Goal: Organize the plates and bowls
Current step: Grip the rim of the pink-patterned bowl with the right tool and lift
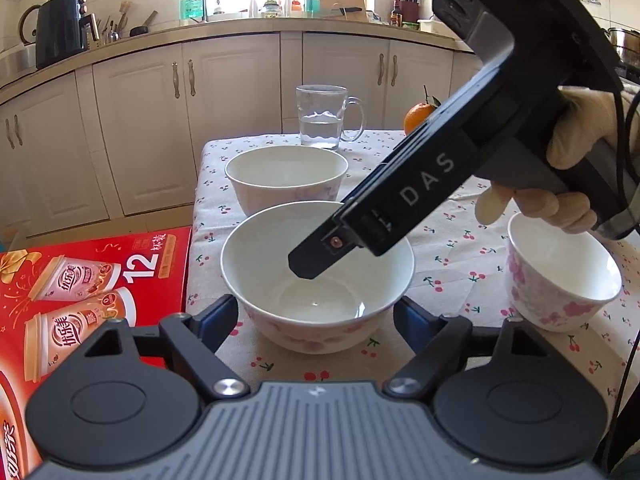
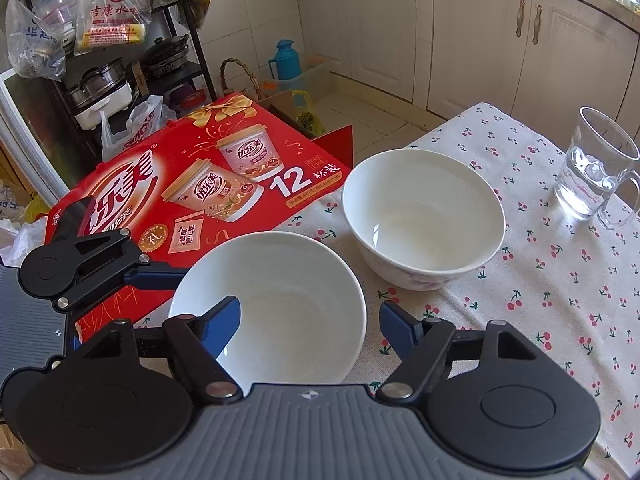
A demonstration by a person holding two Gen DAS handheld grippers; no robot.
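A white bowl [image 1: 320, 300] [image 2: 280, 280] with pink flowers sits at the near left of the cherry-print table. My left gripper [image 1: 318, 308] spans it low down, and its blue pads rest against the bowl's two flanks; one left finger [image 2: 156, 276] meets the bowl's left side. My right gripper [image 2: 310, 320] stands open over the bowl's right rim, with one finger [image 1: 312, 260] inside the bowl and the other outside, clear of the wall. A second white bowl [image 1: 286, 172] [image 2: 424, 216] stands just behind. A smaller flowered bowl [image 1: 560, 280] stands to the right.
A glass mug [image 1: 320, 120] [image 2: 592, 176] holding some water stands at the table's far side, with an orange [image 1: 418, 118] beside it. A red gift box [image 1: 92, 280] [image 2: 200, 184] abuts the table's left edge. A gloved hand [image 1: 580, 128] holds the right gripper.
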